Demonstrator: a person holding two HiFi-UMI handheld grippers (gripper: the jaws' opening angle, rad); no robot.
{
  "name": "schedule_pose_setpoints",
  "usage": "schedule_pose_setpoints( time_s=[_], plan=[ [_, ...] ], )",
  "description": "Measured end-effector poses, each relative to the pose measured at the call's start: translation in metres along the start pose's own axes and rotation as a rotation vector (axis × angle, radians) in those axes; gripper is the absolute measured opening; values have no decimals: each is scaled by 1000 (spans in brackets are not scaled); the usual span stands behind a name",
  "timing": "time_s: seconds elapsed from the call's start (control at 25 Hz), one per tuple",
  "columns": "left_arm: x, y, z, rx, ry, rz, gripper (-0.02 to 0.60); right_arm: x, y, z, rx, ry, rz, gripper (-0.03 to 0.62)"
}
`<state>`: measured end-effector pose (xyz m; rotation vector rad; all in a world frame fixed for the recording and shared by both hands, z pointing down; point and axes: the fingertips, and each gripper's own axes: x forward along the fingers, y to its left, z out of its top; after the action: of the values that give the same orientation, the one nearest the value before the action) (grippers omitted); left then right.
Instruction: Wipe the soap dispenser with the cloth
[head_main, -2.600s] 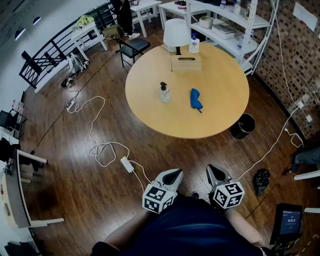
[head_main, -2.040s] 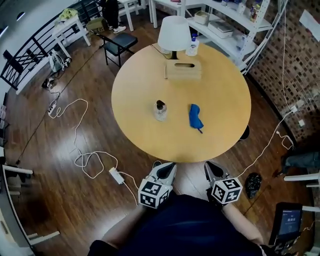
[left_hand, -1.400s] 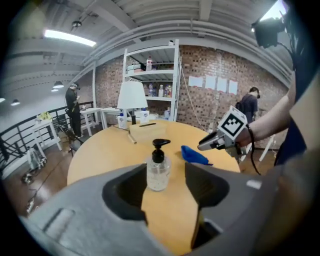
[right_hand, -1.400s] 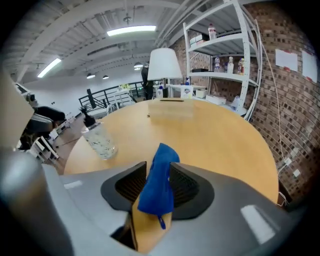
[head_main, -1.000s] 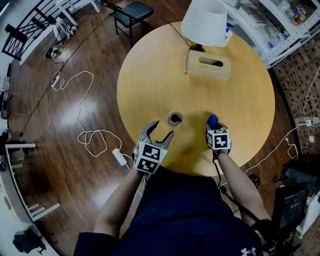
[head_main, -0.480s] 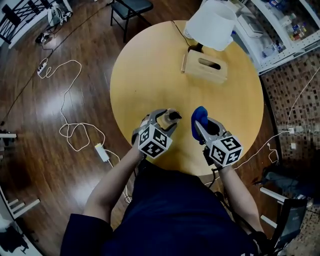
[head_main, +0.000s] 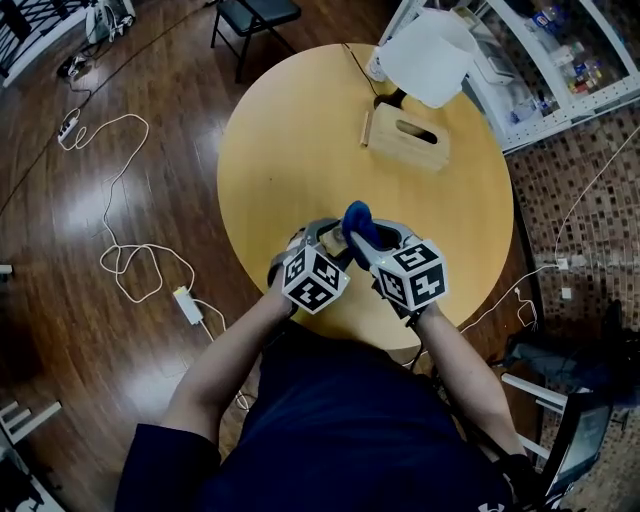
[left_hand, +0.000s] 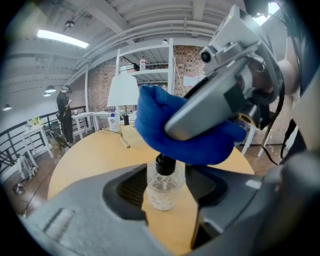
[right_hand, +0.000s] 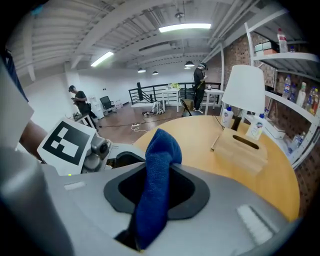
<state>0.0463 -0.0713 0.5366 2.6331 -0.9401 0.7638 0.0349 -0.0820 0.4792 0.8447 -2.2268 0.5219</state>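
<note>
Round table, smooth pale wood top. Soap dispenser stands upright on it near the front edge: small clear plastic bottle, rounded shoulders, black pump head. Left gripper has the bottle between its grey jaws; jaws closing onto it, pads up against both sides. Right gripper is clamped on the cloth: blue, fuzzy microfibre, bunched into a soft rounded wad sticking out past the jaws. The wad sits on top of the pump head, covering its tip. Behind, on the far side of the table: a boxy wooden tissue box with an oval slot, and a white lamp shade.
</note>
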Motion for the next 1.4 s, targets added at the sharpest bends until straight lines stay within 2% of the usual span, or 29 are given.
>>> schedule_pose_setpoints(
  time_s=[0.16, 0.24, 0.36, 0.44, 0.52, 0.68, 0.84, 0.92, 1.04, 1.12, 1.2, 1.32, 1.4],
  plan=[
    [0, -1, -1, -3, -11, 0, 239, -17, -32, -19, 79, 59, -115, 97],
    [-1, -1, -1, -2, -18, 4, 238, -26, -38, -13, 114, 44, -141, 97],
    [-1, 1, 0, -1, -19, 3, 238, -27, -18, 21, 81, -38, -95, 97],
    [-1, 2, -1, -2, -17, 0, 238, -12, 1, 29, 15, -21, -62, 97],
    [-1, 2, -1, -4, -17, -2, 238, 4, 7, 20, -9, 31, -50, 97],
    [0, 1, -1, -2, -17, -4, 238, 3, -6, 4, 76, 28, -60, 97],
    [-2, 1, -2, -5, -23, 1, 238, -14, -36, -14, 155, 54, -127, 97],
    [-3, 1, -1, -5, -22, 1, 238, -20, -43, -9, 162, 36, -152, 97],
    [-4, 3, -1, -3, -16, 1, 238, -19, -17, 23, 88, -56, -98, 97],
    [-5, 4, -2, -3, -16, 4, 238, -8, 5, 28, -16, -41, -69, 97],
    [-5, 2, -2, -2, -16, 7, 239, 3, 12, 16, -54, -6, -55, 97],
    [-3, 1, -2, 0, -14, 9, 239, 1, -6, 2, 56, -29, -45, 97],
    [-3, 2, -2, 0, -12, 14, 239, -7, -32, -12, 113, -4, -105, 97]
  ],
)
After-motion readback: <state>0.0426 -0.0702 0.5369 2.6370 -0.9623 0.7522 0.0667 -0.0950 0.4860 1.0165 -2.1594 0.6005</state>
